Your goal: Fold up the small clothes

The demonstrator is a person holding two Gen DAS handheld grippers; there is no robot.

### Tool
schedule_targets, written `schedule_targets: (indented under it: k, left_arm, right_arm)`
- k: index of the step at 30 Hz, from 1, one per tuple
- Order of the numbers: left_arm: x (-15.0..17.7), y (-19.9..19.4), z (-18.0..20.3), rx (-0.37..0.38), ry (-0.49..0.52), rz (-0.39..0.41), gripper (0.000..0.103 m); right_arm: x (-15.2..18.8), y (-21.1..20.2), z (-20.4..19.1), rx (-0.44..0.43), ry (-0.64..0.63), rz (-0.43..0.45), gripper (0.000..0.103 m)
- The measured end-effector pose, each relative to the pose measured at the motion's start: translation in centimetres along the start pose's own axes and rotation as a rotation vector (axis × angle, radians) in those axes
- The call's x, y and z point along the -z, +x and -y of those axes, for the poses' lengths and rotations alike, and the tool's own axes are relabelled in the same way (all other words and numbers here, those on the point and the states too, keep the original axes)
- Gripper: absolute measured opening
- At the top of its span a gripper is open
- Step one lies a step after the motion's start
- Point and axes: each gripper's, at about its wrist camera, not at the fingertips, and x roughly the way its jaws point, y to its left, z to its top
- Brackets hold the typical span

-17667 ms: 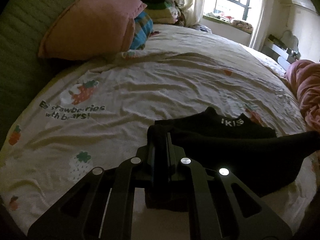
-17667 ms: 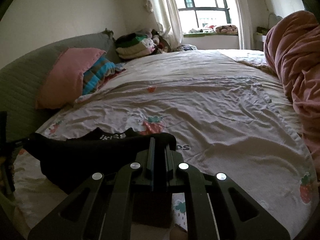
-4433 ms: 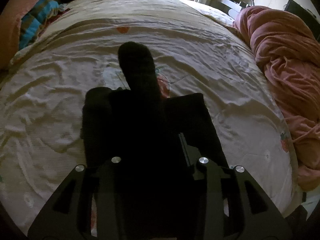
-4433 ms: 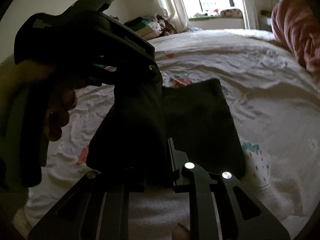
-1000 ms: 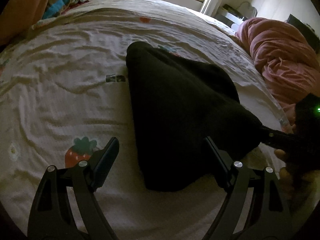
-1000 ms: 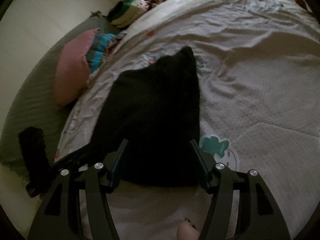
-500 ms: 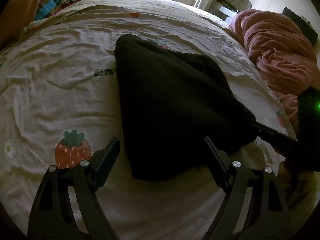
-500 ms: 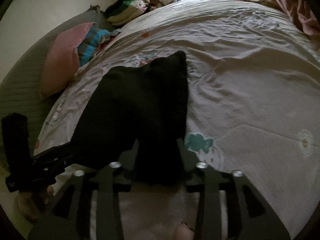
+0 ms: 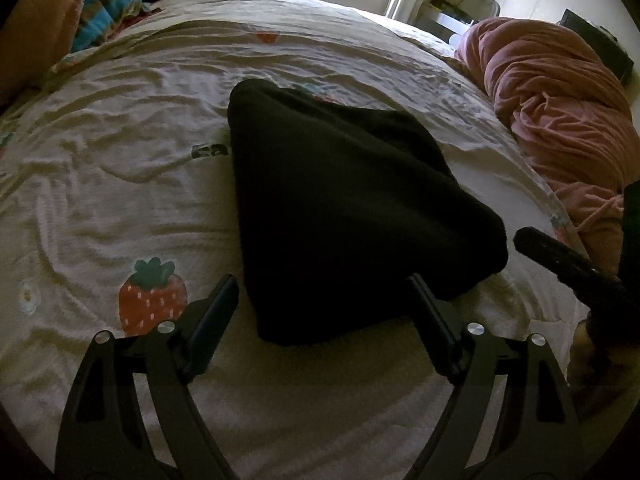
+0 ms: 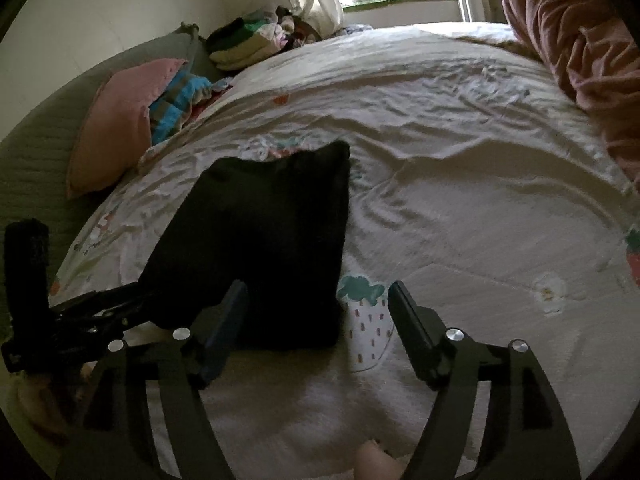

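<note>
Strawberry-print bed sheet (image 9: 120, 184), folded black garment (image 9: 340, 208) flat on it; left gripper (image 9: 320, 308) and right gripper (image 10: 316, 308) fingers spread, released.

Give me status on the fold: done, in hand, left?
Done: black garment lies folded into a compact stack on the bedsheet. In hand: nothing; left tool and right tool are both open, at its near edge. Left: no other unfolded small item visible; perhaps a final tidy.

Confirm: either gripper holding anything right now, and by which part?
Nothing is held. The left gripper and right gripper both stand open, and the folded black garment lies flat on the strawberry-print sheet, gripped by neither.
</note>
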Motion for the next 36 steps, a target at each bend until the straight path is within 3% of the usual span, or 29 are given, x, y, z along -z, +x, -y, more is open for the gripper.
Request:
schedule_targets:
  k: [2, 4, 6, 11, 23, 36]
  left_arm:
    - [0.0, -0.3, 0.0, -0.006, 0.003, 0.008, 0.083]
    - [0.0, -0.6, 0.1, -0.005, 0.003, 0.013, 0.084]
    - [0.0, -1.1, 0.1, -0.008, 0.003, 0.025, 0.093]
    - [0.1, -2.6, 0.2, -0.017, 0.007, 0.054, 0.093]
    - [2.0, -6.9, 0.2, -0.072, 0.033, 0.157, 0.093]
    - [5.7, -11.0, -1.5, -0.101, 0.043, 0.228, 0.093]
  right_arm:
    - [-0.1, -0.5, -0.1, 0.012, -0.008, 0.011, 0.083]
    - [-0.1, -1.0, -0.3, 0.014, -0.022, 0.028, 0.084]
    - [-0.2, -1.5, -0.6, 0.025, -0.034, 0.040, 0.090]
    - [-0.1, -3.0, -1.9, 0.045, -0.079, 0.085, 0.097]
    - [1.4, -6.4, -5.0, 0.073, -0.155, 0.198, 0.098]
    - [4.6, -7.6, -7.8, 0.090, -0.205, 0.240, 0.098]
